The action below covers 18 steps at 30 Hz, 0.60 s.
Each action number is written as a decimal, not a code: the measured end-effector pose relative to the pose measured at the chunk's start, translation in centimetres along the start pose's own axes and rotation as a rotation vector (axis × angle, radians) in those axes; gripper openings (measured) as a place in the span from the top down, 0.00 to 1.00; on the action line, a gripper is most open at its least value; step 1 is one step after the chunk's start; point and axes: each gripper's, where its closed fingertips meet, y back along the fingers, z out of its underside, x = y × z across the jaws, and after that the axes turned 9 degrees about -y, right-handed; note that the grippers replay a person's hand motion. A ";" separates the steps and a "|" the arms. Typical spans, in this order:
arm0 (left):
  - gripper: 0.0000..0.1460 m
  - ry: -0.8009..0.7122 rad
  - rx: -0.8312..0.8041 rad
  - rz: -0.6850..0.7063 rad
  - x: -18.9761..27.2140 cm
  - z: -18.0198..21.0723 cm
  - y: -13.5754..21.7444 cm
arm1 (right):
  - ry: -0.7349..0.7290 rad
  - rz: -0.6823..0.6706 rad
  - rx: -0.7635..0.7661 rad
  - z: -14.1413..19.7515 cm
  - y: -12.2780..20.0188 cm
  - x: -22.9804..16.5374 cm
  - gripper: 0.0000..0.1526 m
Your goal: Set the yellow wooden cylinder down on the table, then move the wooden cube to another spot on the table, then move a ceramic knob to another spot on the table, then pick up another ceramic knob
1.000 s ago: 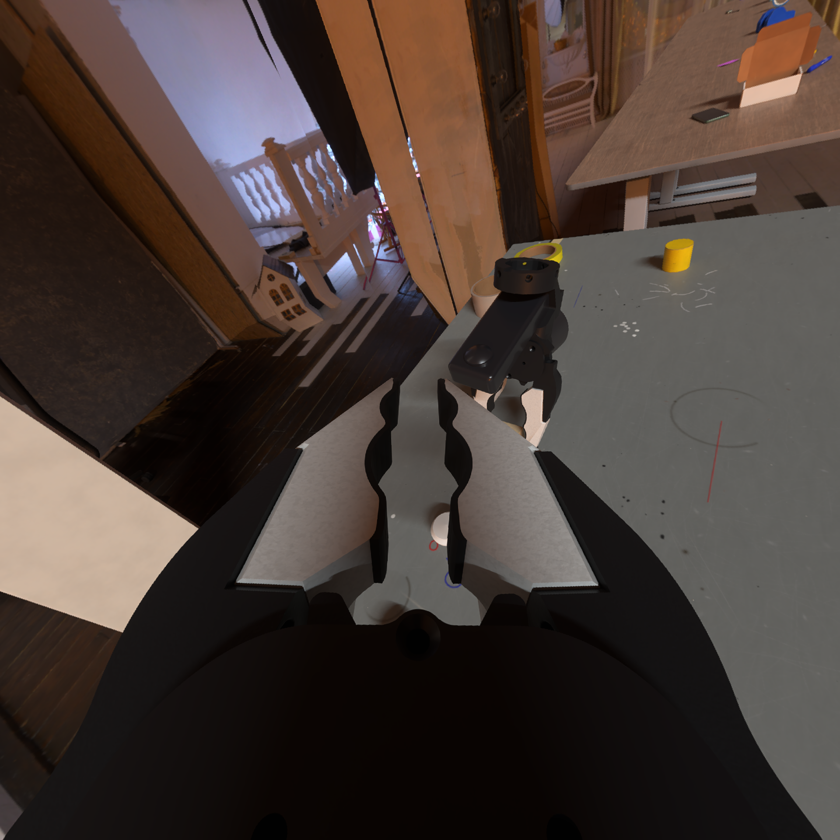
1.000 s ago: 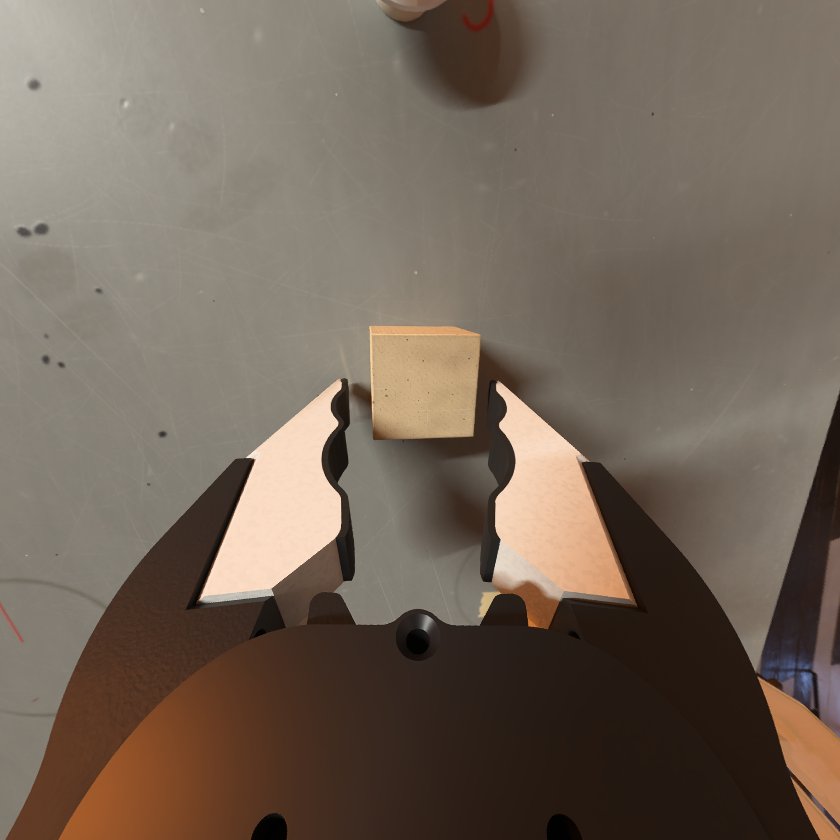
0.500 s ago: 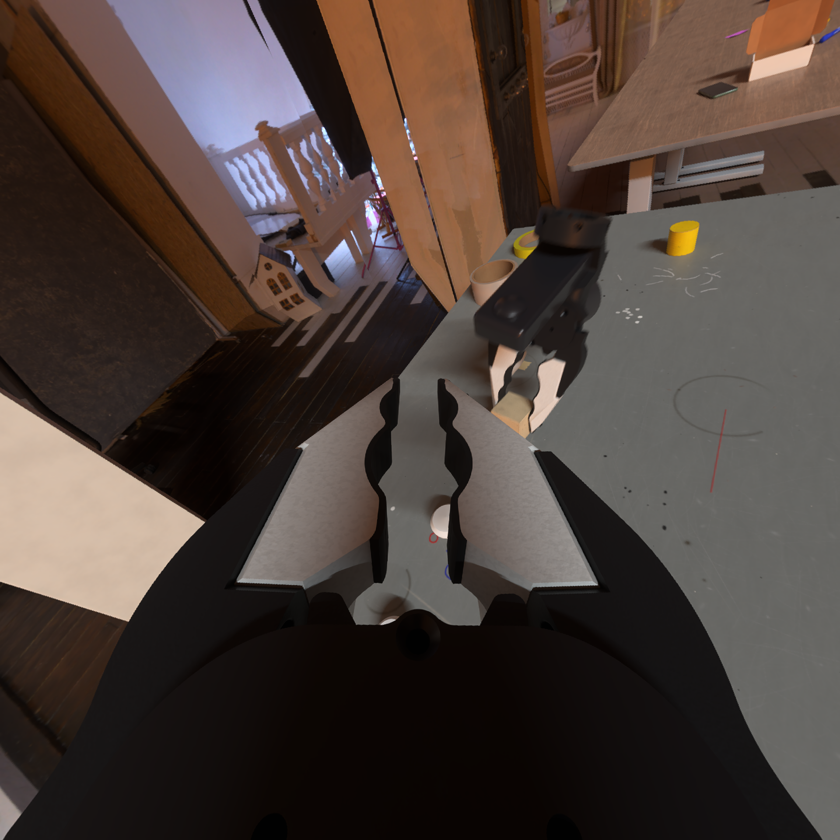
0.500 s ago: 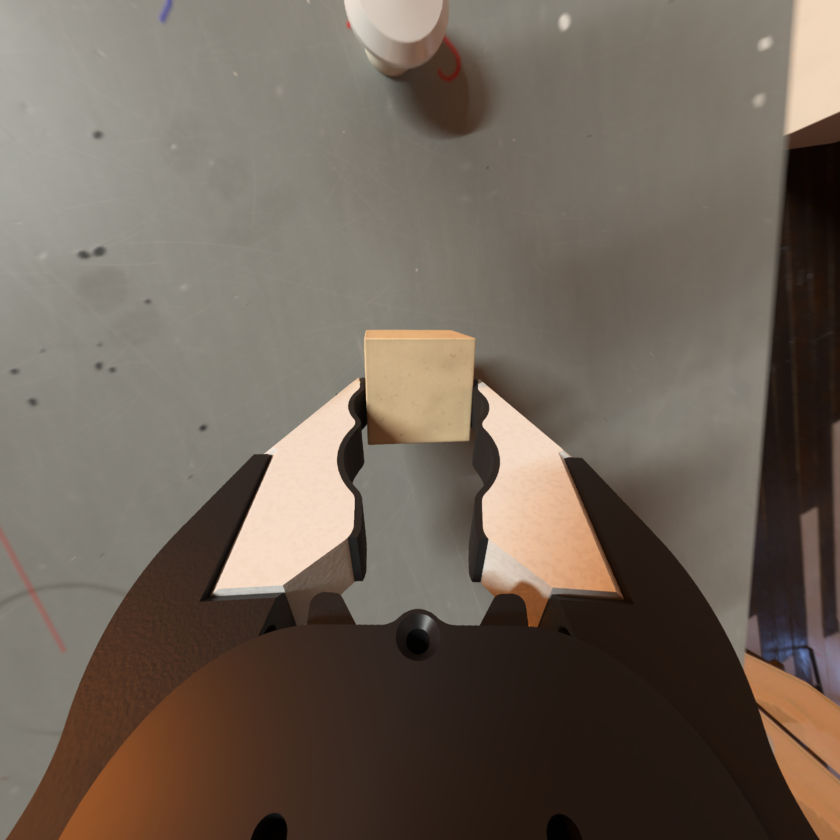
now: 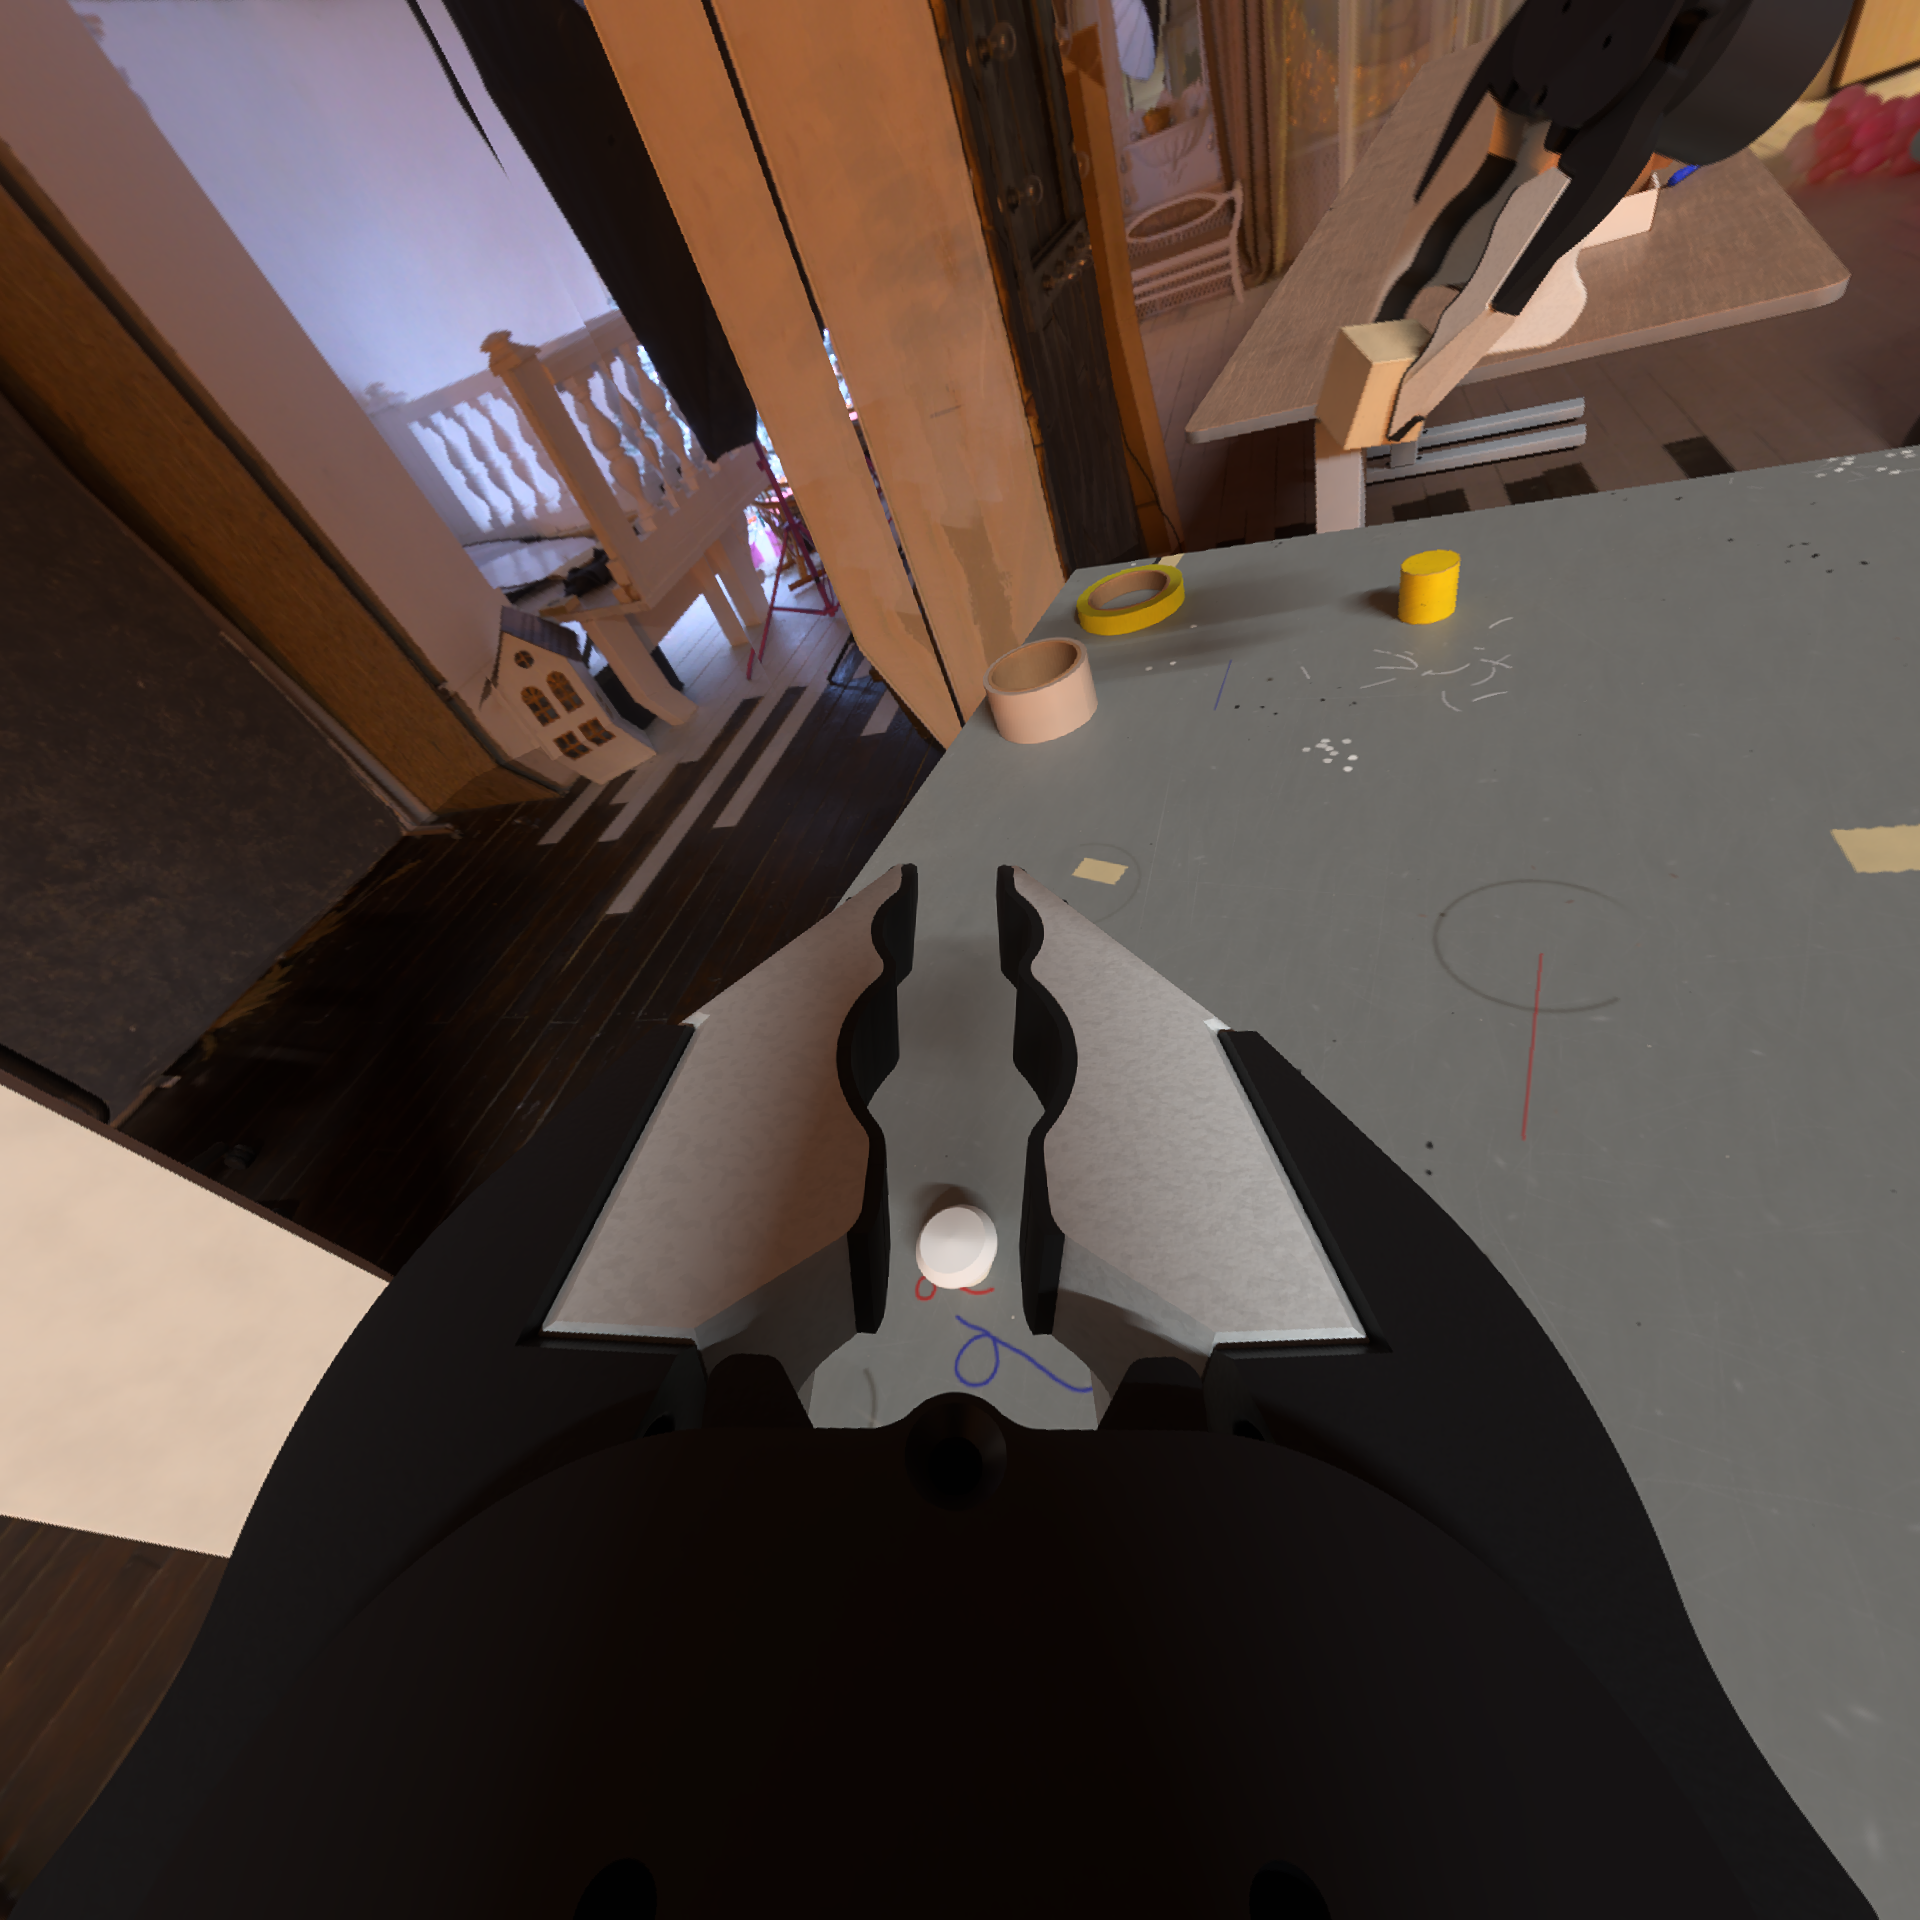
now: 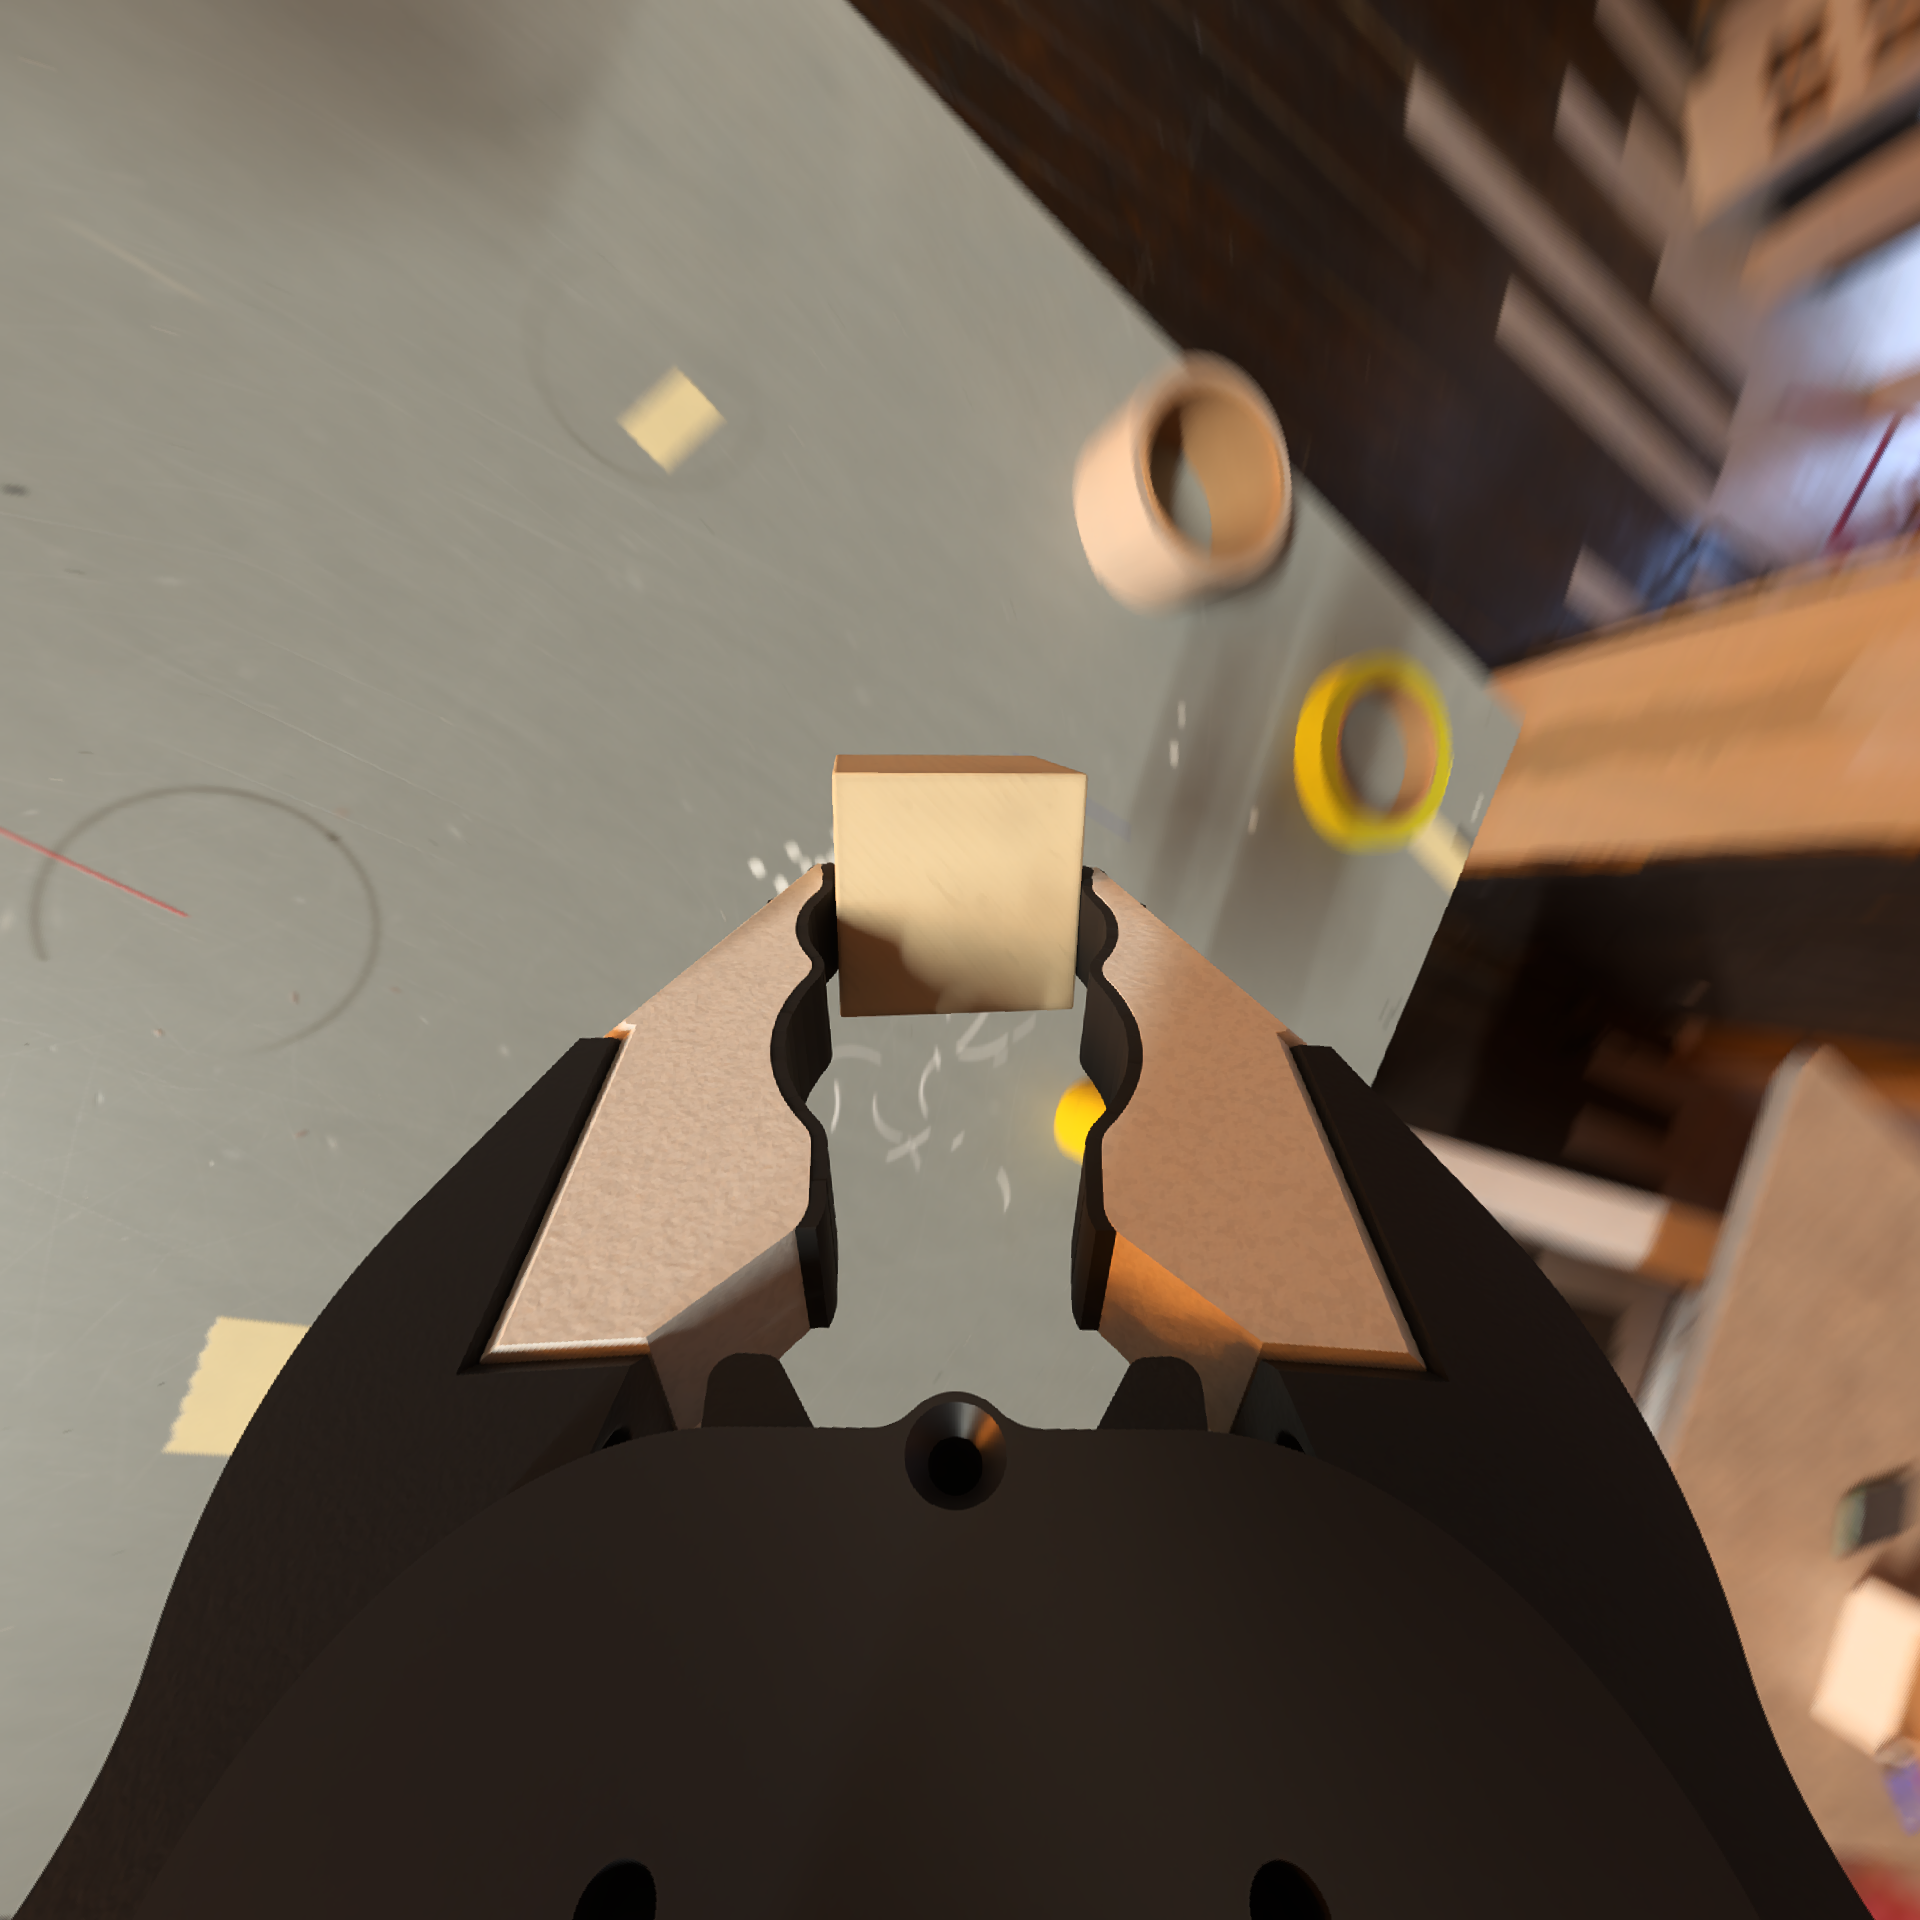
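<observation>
My right gripper (image 6: pixel 956 894) is shut on the pale wooden cube (image 6: pixel 954 883) and holds it high above the grey table (image 6: pixel 416 623). It also shows in the left wrist view (image 5: pixel 1392 405) at the upper right, with the cube (image 5: pixel 1366 379) at its fingertips. The yellow wooden cylinder (image 5: pixel 1429 587) stands on the table at the far side; in the right wrist view it (image 6: pixel 1075 1117) peeks out beside the right finger. My left gripper (image 5: pixel 956 883) is open a little, empty, above a white ceramic knob (image 5: pixel 956 1245) on the table.
A beige tape roll (image 5: pixel 1041 689) and a yellow tape roll (image 5: pixel 1130 600) lie near the table's far left corner; both also show in the right wrist view (image 6: pixel 1184 478) (image 6: pixel 1371 753). The table's left edge (image 5: pixel 904 810) drops to dark floor. Tape patches (image 5: pixel 1099 871) mark the surface.
My right gripper closed on the cube, lifted it off the table and swung up and to the right. My left gripper shifted so the knob now sits between its fingers in view.
</observation>
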 end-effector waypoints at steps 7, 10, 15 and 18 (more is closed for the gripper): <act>0.90 -0.006 -0.016 0.002 0.4 0.0 -0.4 | -0.360 -0.007 -0.273 11.3 -5.5 5.4 0.70; 0.90 0.027 0.014 0.060 1.2 -0.3 -0.9 | -0.442 -0.022 -0.347 13.7 -8.7 5.6 0.70; 0.90 0.007 -0.029 0.076 1.9 0.2 -1.8 | -0.544 -0.053 -0.446 15.7 -12.2 5.5 0.70; 0.90 -0.010 -0.042 0.082 2.2 0.4 -2.0 | -0.570 -0.034 -0.480 16.4 -13.3 5.8 0.70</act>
